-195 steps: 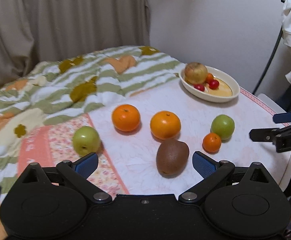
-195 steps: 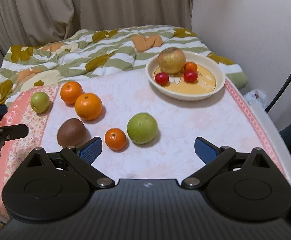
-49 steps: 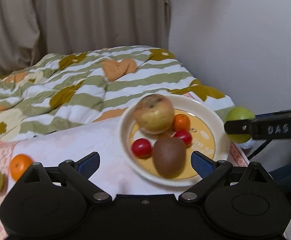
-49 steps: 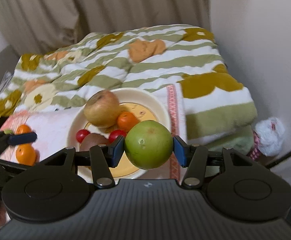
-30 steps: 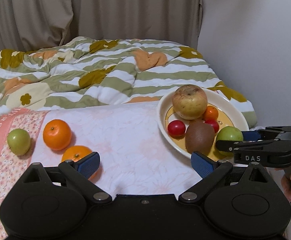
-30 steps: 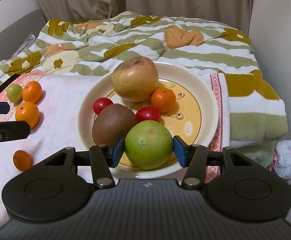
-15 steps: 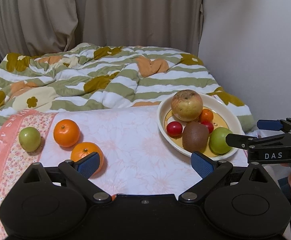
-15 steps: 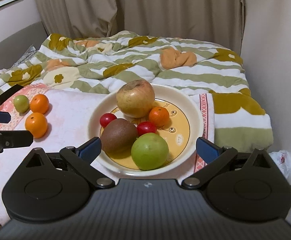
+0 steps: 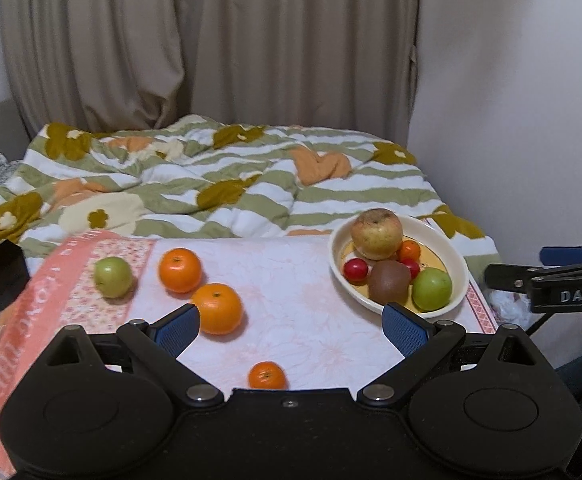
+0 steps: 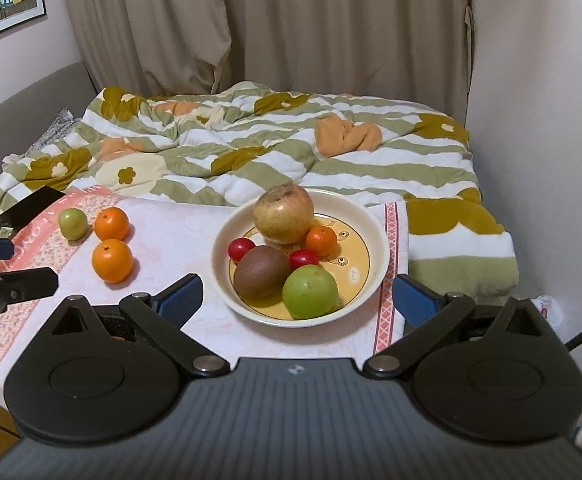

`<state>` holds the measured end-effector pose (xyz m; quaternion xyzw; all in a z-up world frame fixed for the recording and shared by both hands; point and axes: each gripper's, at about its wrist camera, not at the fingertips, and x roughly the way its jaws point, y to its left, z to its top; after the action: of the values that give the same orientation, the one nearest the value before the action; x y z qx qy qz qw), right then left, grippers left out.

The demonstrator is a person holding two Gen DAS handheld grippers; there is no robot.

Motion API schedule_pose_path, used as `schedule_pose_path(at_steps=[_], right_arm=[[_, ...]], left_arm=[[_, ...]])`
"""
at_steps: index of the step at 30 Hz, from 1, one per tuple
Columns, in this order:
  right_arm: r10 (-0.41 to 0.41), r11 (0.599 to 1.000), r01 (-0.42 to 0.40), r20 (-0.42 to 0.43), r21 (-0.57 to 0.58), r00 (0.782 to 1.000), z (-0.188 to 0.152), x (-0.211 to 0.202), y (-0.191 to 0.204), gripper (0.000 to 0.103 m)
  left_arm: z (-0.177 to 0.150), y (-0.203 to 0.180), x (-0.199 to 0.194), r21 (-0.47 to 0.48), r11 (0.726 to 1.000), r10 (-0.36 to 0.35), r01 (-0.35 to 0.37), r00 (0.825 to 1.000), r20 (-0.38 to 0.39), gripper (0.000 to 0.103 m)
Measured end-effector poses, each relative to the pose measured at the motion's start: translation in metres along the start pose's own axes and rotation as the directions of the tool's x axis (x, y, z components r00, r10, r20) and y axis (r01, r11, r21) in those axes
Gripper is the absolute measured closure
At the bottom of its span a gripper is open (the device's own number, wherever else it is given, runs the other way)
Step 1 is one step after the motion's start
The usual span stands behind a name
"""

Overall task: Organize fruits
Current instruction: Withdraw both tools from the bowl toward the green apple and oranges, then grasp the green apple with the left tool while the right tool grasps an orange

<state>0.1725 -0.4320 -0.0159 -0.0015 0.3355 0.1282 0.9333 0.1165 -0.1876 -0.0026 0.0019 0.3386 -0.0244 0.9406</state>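
— Fruit on the pale floral cloth (image 9: pixel 299 304), left to right?

— Small green apple (image 9: pixel 112 277), two large oranges (image 9: pixel 180 270) (image 9: pixel 216 308), a small mandarin (image 9: pixel 267 375) near the left gripper (image 9: pixel 291 326). Then the cream bowl (image 10: pixel 375 240) holding a russet apple (image 10: pixel 284 214), brown kiwi (image 10: pixel 261 271) and big green apple (image 10: pixel 310 291).

— What changed?

— The green apple, clamped a second ago, now lies in the bowl touching the kiwi. The right gripper (image 10: pixel 297 294) has just sprung open, nothing between its blue pads (image 10: pixel 413 294).

— And the hands?

— Both grippers have pulled back and up, tilted down. The left one gapes empty too.
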Motion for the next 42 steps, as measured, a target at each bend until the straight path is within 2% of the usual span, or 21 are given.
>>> schedule_pose_path(at_steps=[11, 16, 24, 33, 42], right_arm=[[-0.007, 1.0, 0.006, 0.027, 0.013, 1.0, 0.007, -0.037, 0.036, 0.0], [-0.029, 0.999, 0.028, 0.039, 0.026, 0.999, 0.011, -0.043, 0.067, 0.0], [-0.077, 0.996, 0.074, 0.058, 0.053, 0.995, 0.015, -0.03, 0.132, 0.0], [-0.124, 0.988, 0.121, 0.026, 0.097, 0.992, 0.019, 0.01, 0.194, 0.0], [-0.199, 0.97, 0.203, -0.047, 0.135, 0.979, 0.009, 0.07, 0.236, 0.0]], left_arm=[[0.0, 0.056, -0.038, -0.039, 0.993, 0.116, -0.115, 0.993, 0.025, 0.003], [0.004, 0.098, -0.043, -0.054, 0.992, 0.12, -0.117, 0.991, 0.064, 0.003], [0.013, 0.164, -0.03, -0.014, 0.999, 0.043, -0.042, 0.997, 0.07, 0.003], [0.024, 0.216, 0.018, 0.076, 0.996, -0.048, 0.044, 0.998, 0.044, 0.003], [0.03, 0.248, 0.086, 0.152, 0.976, -0.146, 0.153, 0.988, -0.055, 0.003]])
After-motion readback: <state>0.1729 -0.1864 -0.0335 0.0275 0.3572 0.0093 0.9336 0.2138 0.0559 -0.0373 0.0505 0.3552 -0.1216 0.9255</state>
